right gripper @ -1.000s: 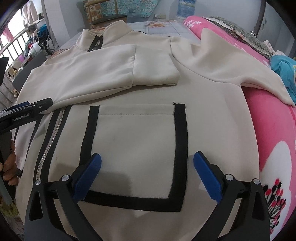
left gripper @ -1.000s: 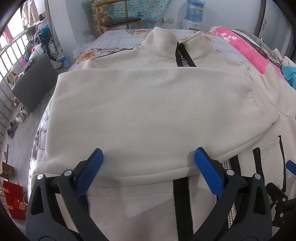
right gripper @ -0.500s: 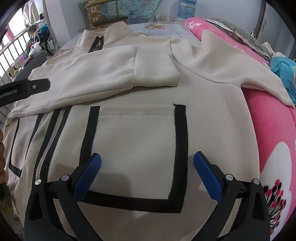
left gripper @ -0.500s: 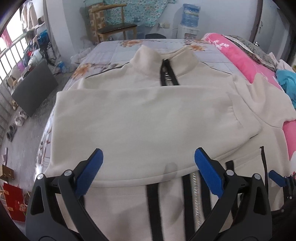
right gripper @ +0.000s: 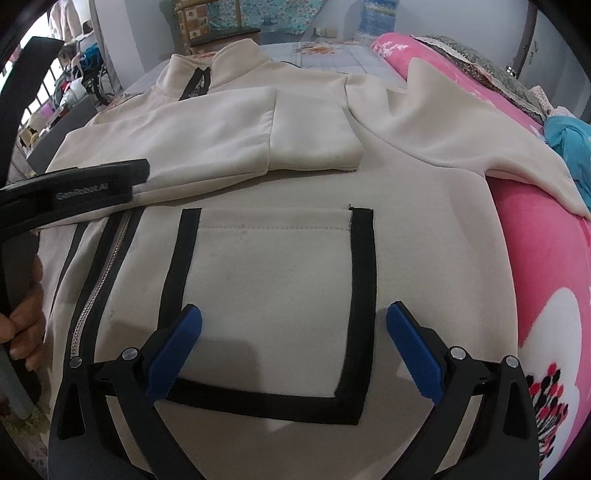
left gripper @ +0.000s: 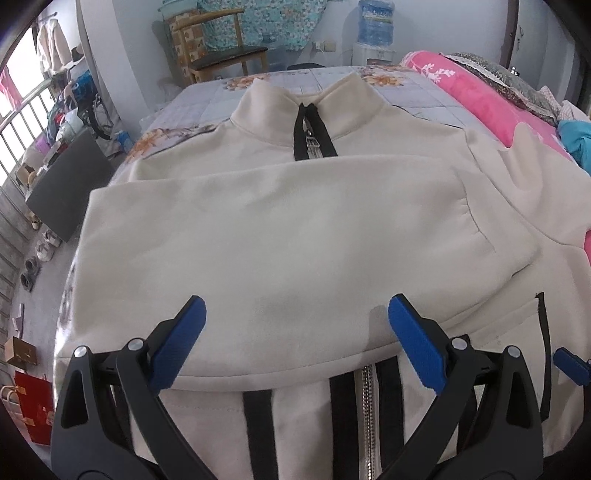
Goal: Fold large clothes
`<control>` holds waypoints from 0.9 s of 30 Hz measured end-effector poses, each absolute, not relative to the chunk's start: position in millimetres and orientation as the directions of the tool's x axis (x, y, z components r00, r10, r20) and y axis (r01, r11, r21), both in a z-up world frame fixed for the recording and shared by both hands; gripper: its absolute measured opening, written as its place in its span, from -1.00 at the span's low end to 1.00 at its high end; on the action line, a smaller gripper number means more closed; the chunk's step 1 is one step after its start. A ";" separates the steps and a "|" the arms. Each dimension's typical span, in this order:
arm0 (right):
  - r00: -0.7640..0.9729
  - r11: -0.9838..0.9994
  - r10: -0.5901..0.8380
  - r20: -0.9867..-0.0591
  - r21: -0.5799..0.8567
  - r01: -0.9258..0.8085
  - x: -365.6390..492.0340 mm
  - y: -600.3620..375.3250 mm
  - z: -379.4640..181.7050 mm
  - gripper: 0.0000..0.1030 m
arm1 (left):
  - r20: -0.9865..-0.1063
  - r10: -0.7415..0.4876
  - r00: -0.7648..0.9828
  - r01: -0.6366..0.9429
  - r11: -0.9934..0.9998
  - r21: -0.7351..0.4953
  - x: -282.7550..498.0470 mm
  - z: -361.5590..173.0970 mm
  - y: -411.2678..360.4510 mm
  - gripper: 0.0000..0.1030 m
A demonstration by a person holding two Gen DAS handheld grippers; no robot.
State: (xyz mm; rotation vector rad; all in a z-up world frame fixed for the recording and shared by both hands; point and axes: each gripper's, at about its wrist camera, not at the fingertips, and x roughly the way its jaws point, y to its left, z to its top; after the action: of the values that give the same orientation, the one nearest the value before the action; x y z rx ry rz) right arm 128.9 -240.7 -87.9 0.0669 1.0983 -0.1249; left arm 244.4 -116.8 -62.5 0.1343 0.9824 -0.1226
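Note:
A cream zip-up jacket (left gripper: 295,240) with black trim lies face up on the bed, collar (left gripper: 306,107) at the far end. Its left sleeve (left gripper: 277,258) is folded across the chest. The right sleeve (right gripper: 461,122) lies spread toward the pink blanket. My left gripper (left gripper: 295,332) is open and empty, just above the folded sleeve's near edge. My right gripper (right gripper: 293,339) is open and empty over the black-edged pocket (right gripper: 273,295). The left gripper's body (right gripper: 74,192) shows at the left of the right wrist view.
A pink flowered blanket (right gripper: 546,295) lies along the bed's right side with a teal cloth (right gripper: 569,136) on it. A wooden chair (left gripper: 221,48) and a water dispenser (left gripper: 376,33) stand beyond the bed. Shoes and a red bag (left gripper: 33,410) lie on the floor to the left.
My left gripper has shifted right and back along the jacket; the collar and zip now sit centred in its view. The right gripper has barely moved. Both stayed open.

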 end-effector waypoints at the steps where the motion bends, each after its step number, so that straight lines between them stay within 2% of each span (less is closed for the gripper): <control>1: 0.450 0.991 -0.067 -0.891 -0.008 0.132 128.9 -240.7 -88.0 0.88 | -0.837 -0.044 0.546 0.164 0.985 0.055 245.1 -65.1 -116.7 0.87; 12: 0.423 0.994 -0.050 -0.905 -0.004 0.108 130.9 -242.5 -87.6 0.88 | -0.827 -0.087 0.555 0.145 0.989 -0.007 244.1 -75.9 -108.9 0.87; 27: 0.391 0.996 -0.035 -0.920 -0.003 0.084 133.5 -244.2 -88.7 0.88 | -0.818 -0.092 0.568 0.151 0.989 -0.007 242.3 -76.2 -107.8 0.87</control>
State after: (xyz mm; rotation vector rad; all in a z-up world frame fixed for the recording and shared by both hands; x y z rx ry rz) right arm 133.5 -244.2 -88.7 0.0469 1.1671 -0.0761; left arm 242.3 -107.8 -76.2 0.0660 0.9562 -0.1429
